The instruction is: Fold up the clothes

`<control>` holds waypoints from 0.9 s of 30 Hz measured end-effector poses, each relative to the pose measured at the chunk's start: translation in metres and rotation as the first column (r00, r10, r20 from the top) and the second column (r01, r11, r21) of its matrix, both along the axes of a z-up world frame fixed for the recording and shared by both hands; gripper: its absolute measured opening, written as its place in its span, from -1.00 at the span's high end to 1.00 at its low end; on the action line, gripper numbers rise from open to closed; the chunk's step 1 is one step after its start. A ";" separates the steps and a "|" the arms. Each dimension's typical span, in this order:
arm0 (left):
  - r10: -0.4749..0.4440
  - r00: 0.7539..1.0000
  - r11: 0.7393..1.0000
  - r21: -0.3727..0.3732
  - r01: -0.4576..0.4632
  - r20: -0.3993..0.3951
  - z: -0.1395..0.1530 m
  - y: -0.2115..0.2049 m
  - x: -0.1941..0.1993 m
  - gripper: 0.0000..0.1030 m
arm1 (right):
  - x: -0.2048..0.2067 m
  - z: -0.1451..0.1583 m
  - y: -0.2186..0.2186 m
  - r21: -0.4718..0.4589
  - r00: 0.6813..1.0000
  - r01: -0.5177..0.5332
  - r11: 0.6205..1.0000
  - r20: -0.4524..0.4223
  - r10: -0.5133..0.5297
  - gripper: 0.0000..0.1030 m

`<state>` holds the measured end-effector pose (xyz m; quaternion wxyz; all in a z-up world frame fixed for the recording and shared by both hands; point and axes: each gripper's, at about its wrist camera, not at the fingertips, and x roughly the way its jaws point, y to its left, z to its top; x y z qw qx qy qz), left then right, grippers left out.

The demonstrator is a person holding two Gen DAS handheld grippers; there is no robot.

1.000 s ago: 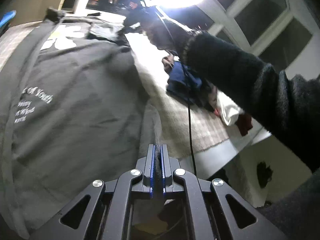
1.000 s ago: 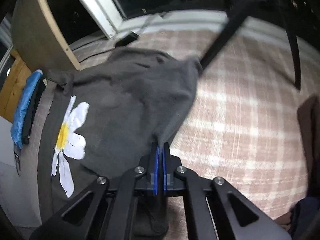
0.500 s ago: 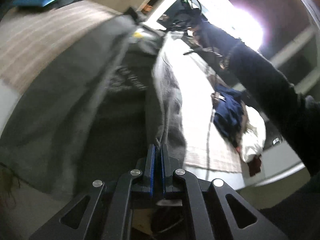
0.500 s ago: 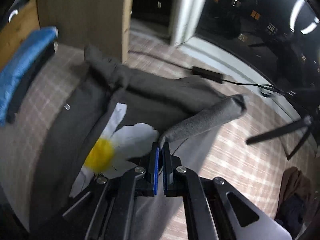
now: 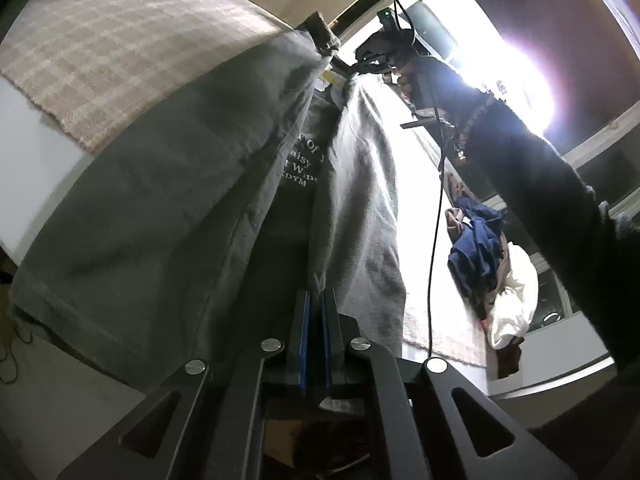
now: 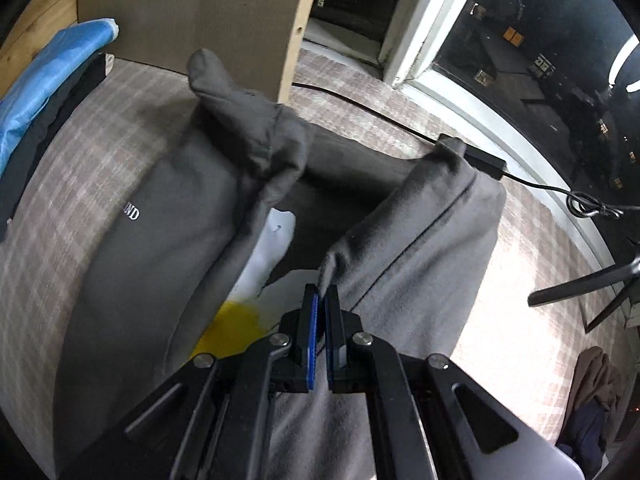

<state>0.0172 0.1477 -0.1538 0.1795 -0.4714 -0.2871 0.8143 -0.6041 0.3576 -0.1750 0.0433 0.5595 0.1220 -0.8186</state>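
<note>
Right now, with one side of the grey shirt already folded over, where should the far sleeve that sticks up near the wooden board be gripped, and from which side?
Grip the far sleeve at its bunched cuff end, coming from above on the blanket side. That end stands free of the grey shirt, so a claw can likely close on it without catching the layers beneath; the wooden board blocks the approach from behind.

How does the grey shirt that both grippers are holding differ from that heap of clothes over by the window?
The grey shirt is spread across the checked blanket, one side lifted over, pinched by the left gripper and the right gripper; the heap of clothes lies crumpled and untouched. The shirt is one grey garment with white lettering and a daisy print; the heap mixes navy, white and brown pieces. Both rest on the same blanket.
</note>
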 end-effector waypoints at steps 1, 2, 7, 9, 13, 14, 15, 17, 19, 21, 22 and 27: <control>-0.005 1.000 1.000 -0.016 0.005 -0.002 0.000 0.000 0.000 0.91 | 0.000 -0.001 -0.002 0.000 1.000 -0.001 1.000 0.000 0.001 0.94; -0.007 1.000 1.000 -0.024 0.007 0.000 -0.001 -0.001 0.001 0.91 | 0.001 -0.003 -0.004 0.001 1.000 -0.003 1.000 0.000 0.003 0.94; -0.011 1.000 1.000 -0.026 0.012 0.025 -0.008 -0.007 0.002 0.91 | 0.001 -0.013 -0.013 0.021 1.000 -0.016 1.000 0.005 0.015 0.94; -0.013 1.000 0.999 -0.035 0.013 0.021 -0.007 -0.008 0.002 0.91 | 0.002 -0.016 -0.016 0.033 1.000 -0.016 0.999 0.003 0.016 0.94; -0.028 0.999 0.999 -0.046 0.029 0.028 -0.009 -0.009 0.001 0.91 | 0.004 -0.019 -0.018 0.036 1.000 -0.010 0.999 -0.003 0.011 0.93; -0.033 0.999 0.998 -0.047 0.035 0.041 -0.011 -0.008 -0.001 0.90 | 0.004 -0.020 -0.017 0.037 1.000 -0.011 0.999 -0.002 0.011 0.92; -0.036 0.998 0.998 -0.047 0.039 0.054 -0.013 -0.008 -0.002 0.88 | 0.005 -0.021 -0.019 0.046 1.000 -0.024 0.999 0.001 0.024 0.89; -0.042 0.996 0.998 -0.045 0.045 0.075 -0.014 -0.011 -0.002 0.76 | 0.009 -0.019 -0.024 0.074 0.999 -0.052 0.996 0.005 0.051 0.78; -0.056 0.995 0.997 -0.057 0.060 0.077 -0.010 -0.010 -0.001 0.62 | 0.017 -0.008 -0.024 0.052 0.998 -0.063 0.997 -0.003 0.063 0.46; -0.072 0.995 0.993 -0.092 0.077 0.065 -0.002 -0.010 0.001 0.52 | 0.032 0.014 -0.020 0.016 0.997 -0.068 0.998 -0.035 0.069 0.37; -0.080 0.995 0.991 -0.104 0.085 0.056 0.003 -0.011 0.003 0.52 | 0.049 0.028 -0.015 -0.008 0.996 -0.069 0.998 -0.056 0.069 0.36; -0.121 0.992 0.986 -0.114 0.123 0.022 0.018 -0.020 0.005 0.41 | 0.181 0.077 0.031 -0.195 0.993 -0.064 0.979 -0.109 0.043 0.13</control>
